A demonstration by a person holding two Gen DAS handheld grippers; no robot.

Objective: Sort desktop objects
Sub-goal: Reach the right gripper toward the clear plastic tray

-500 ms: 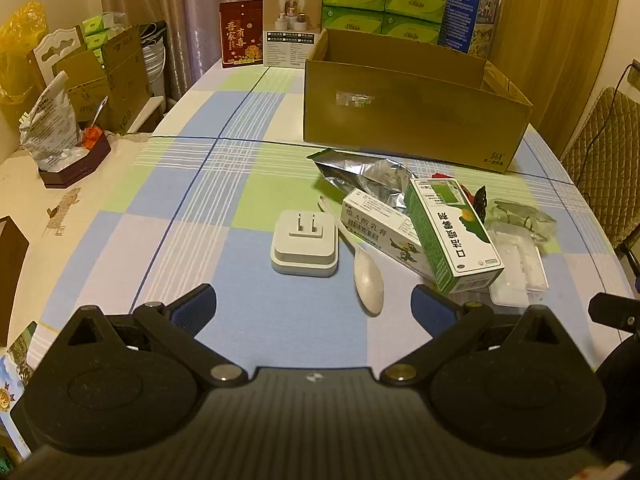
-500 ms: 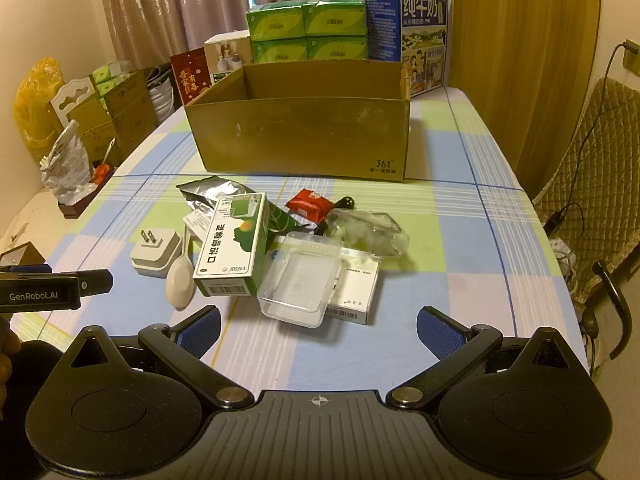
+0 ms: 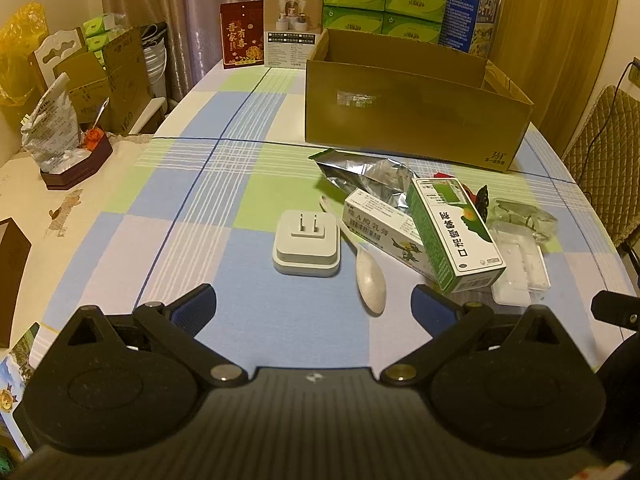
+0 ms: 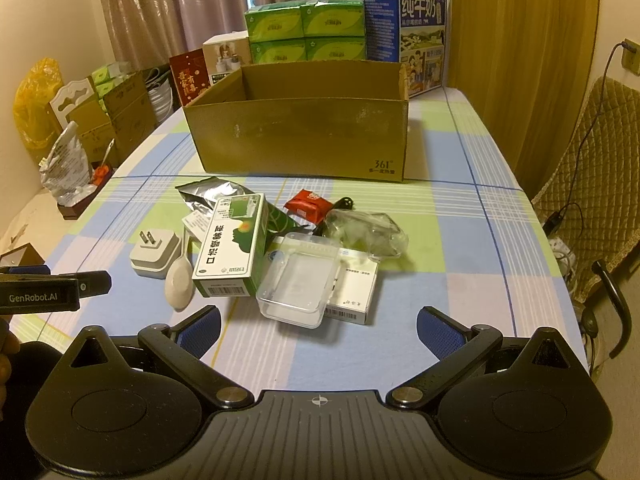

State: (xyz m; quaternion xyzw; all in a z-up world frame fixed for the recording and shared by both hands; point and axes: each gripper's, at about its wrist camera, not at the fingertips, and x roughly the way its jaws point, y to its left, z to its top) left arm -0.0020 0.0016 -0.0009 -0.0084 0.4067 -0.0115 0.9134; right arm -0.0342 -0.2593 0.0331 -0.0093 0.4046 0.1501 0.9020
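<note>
Evidently nothing is sorted yet: both pairs of jaws stand wide and hold nothing, hovering tilted down over the near edge of the checked blue-and-green bench [image 3: 168, 216], probably to survey the pile before a first pick. Just ahead of the left gripper [image 3: 314, 306] lie one white two-pin plug adapter [image 3: 307, 242] and one pale plastic spoon [image 3: 370, 276], the spoon's handle running under a long white medicine carton [image 3: 380, 234]. Ahead of the right gripper [image 4: 318, 328] sit one clear plastic tray [image 4: 298, 284] resting on a flat white box [image 4: 352, 304], one green-and-white upright-printed carton [image 4: 234, 248], one crumpled silver foil pouch [image 4: 208, 196], one red packet [image 4: 306, 204] and one crinkled clear bag [image 4: 368, 232]. Beyond everything stands one open brown cardboard box [image 4: 300, 136], seemingly the place meant for them.
</note>
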